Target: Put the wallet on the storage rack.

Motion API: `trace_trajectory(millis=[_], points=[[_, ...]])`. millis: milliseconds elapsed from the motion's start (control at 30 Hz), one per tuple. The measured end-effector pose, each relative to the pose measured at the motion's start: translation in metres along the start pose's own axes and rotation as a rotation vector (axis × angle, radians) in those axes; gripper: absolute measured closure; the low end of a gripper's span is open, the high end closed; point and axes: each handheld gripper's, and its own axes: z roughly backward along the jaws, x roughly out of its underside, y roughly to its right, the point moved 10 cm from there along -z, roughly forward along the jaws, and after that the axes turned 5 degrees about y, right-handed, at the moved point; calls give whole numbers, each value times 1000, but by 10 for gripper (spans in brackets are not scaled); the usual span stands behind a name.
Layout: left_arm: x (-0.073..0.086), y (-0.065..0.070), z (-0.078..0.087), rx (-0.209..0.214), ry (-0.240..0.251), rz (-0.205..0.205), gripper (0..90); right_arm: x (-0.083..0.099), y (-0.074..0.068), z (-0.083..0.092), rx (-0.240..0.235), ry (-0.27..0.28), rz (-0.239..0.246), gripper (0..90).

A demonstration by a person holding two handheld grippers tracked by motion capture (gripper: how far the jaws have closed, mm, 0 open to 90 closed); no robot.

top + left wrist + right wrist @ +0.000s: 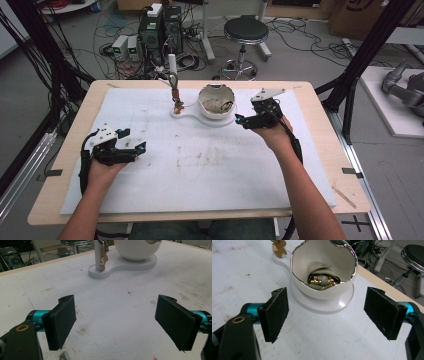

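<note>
Right gripper [239,120]: held at about 2 o'clock on the white mat [200,170], just to the right of the bowl; jaws spread wide and grasping nothing. In the right gripper view [325,315] they frame the front of the bowl without touching it.
Left gripper [134,140]: at about 9 o'clock on the mat, well apart from the stand; jaws released and wide, nothing between them but bare mat in the left gripper view [115,322].
Bowl [217,101]: white, egg-shaped with a shiny jagged rim, at 12 o'clock on the mat, sitting on the round end of the white stand [190,114].
Inside the bowl: small gold jewellery pieces [322,281] lying in a heap at the bottom, against a pale lining.
Post [172,70]: upright on the narrow end of the stand, at 9 o'clock from the bowl.
Pendant [177,102]: a brownish-gold charm hanging beside the post, reaching down to the stand's base; also seen in the left gripper view [103,257].
Mat: stained with faint brown smudges near its middle.
Table [65,150]: light wood edge showing around the mat.
Stool [245,31]: black round seat on the floor beyond the table, at 12 o'clock.
</note>
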Motion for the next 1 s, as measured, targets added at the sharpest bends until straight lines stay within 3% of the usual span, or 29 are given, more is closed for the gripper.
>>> trace_trajectory(millis=[167, 400, 600, 867, 1000], points=[[-1, 1, -3, 1, 6, 4, 170, 11, 6, 12, 12, 17, -18, 204], [-2, 5, -7, 13, 0, -6, 170, 44, 16, 35, 45, 46, -84, 204], [-2, 6, -7, 10, 1, -5, 170, 65, 16, 50, 62, 83, -128, 204], [0, 7, -4, 6, -6, -8, 170, 91, 15, 54, 66, 112, -185, 204], [-2, 9, -4, 5, 3, 0, 170, 102, 14, 56, 79, 108, -186, 204]])
